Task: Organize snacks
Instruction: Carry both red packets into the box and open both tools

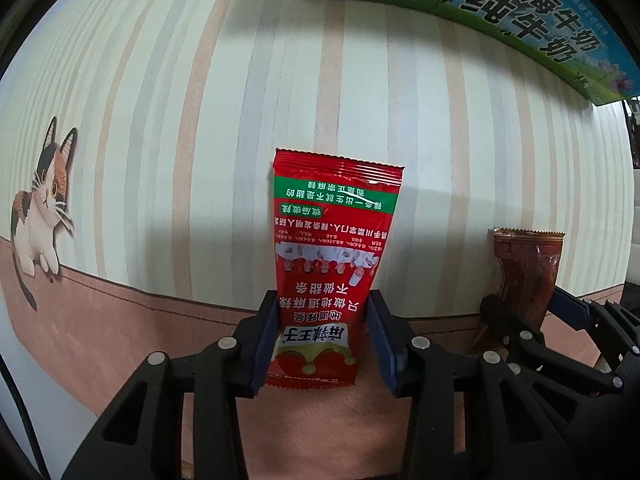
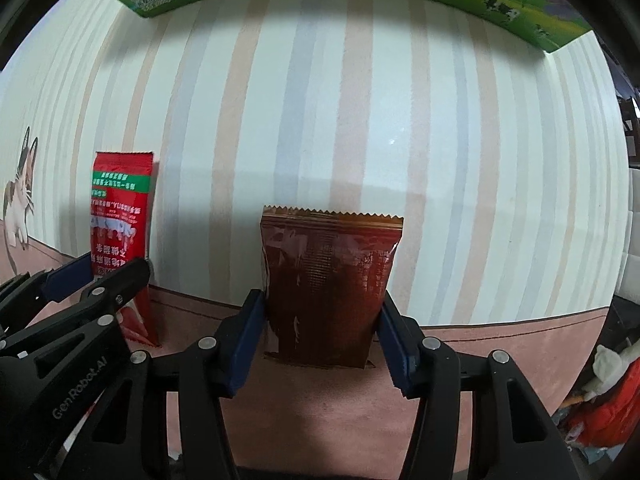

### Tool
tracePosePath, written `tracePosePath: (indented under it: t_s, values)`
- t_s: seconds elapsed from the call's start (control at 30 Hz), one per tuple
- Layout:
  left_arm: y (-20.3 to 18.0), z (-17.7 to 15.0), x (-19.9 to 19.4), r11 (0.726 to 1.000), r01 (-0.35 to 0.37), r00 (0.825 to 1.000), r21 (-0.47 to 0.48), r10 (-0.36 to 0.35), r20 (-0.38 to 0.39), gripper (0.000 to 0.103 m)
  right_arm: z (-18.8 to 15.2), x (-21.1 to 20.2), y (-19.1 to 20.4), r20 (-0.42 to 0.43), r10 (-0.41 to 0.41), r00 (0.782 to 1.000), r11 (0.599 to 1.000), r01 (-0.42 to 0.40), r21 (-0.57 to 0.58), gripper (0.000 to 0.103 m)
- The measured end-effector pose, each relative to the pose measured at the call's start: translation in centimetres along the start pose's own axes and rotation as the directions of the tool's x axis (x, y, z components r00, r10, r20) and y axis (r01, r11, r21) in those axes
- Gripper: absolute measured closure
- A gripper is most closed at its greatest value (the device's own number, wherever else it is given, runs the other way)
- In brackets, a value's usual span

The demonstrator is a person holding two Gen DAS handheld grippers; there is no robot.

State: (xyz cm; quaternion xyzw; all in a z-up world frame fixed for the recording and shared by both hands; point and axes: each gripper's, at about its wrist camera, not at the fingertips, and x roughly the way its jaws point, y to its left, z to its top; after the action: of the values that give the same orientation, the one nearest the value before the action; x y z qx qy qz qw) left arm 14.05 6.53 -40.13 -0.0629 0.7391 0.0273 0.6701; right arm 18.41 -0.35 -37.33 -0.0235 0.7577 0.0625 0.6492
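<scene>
A red snack packet (image 1: 332, 232) with green band and white print sits between the blue pads of my left gripper (image 1: 323, 304), which presses on its two sides near the lower end. The packet points down toward the striped cloth. To its right, a dark brown packet (image 1: 528, 264) with a zigzag top edge is in my right gripper (image 1: 524, 304). In the right wrist view the brown packet (image 2: 328, 272) fills the gap between the pads of my right gripper (image 2: 320, 304), both pads touching its edges. The red packet (image 2: 120, 200) and left gripper (image 2: 112, 268) show at the left.
A cloth (image 1: 200, 120) with pale stripes, a pink border and a cat picture (image 1: 44, 208) covers the surface below. A green and blue milk carton box (image 1: 520, 12) stands along the far edge. Red and white things (image 2: 608, 408) lie beyond the cloth's right edge.
</scene>
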Motion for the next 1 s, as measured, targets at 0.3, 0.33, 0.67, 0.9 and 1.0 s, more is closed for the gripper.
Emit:
tracePosePath:
  t_s: [0.3,0.33,0.67,0.9,1.0]
  values:
    - [-0.7,-2.6,-6.6,0.997,0.079,0.992,0.006,-0.079,0.097,0.063,-1.9,-5.0,-1.2,0.084,0.096,0.992,0.995,-0.097,0.008,0.045]
    - [-0.8,-2.7,-7.6,0.996,0.091,0.99,0.01,-0.091,0.111,0.063,-2.3,-6.3,-1.6,0.104,0.115,0.988,0.993,-0.116,0.006,0.045]
    - [-3.4,2.8,-20.3,0.966,0.24,0.928,0.101,-0.259,0.267,0.063,-0.2,-19.3,-6.8,0.291,0.226,0.93,0.972,-0.236,0.002,0.045]
    - [-5.7,13.9,-22.4,0.958,0.257,0.927,0.127,-0.281,0.247,0.063,8.5,-23.6,-12.2,0.36,0.212,0.909,0.972,-0.233,0.015,0.045]
    - [-6.0,18.3,-21.1,0.96,0.257,0.94,0.114,-0.276,0.201,0.063,12.4,-23.5,-14.1,0.34,0.203,0.918,0.973,-0.227,0.031,0.045]
